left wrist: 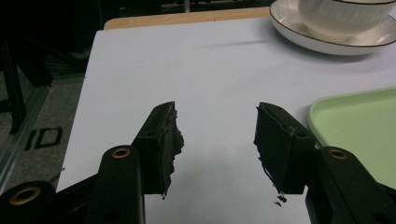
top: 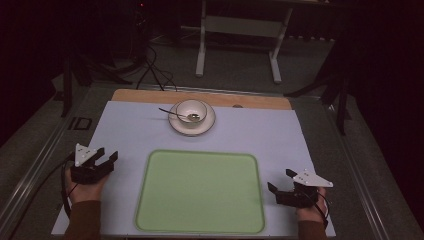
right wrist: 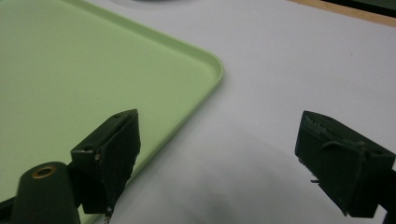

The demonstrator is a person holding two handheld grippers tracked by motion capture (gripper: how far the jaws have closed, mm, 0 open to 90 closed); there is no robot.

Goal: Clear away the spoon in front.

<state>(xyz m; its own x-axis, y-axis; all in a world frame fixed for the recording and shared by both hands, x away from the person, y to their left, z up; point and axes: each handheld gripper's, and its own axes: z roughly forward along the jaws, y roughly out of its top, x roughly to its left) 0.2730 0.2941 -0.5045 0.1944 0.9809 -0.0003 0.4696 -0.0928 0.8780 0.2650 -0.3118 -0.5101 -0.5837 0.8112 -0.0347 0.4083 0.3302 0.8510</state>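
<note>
Both grippers' jaws released beside green tray (top: pixel 200 192); floor marking (left wrist: pixel 44 138) reads "ID".

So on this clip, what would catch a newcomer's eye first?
The big green tray lies bare at the table's near centre. Beyond it a white bowl with a spoon sits on a saucer. The left gripper and right gripper flank the tray, jaws open.
</note>
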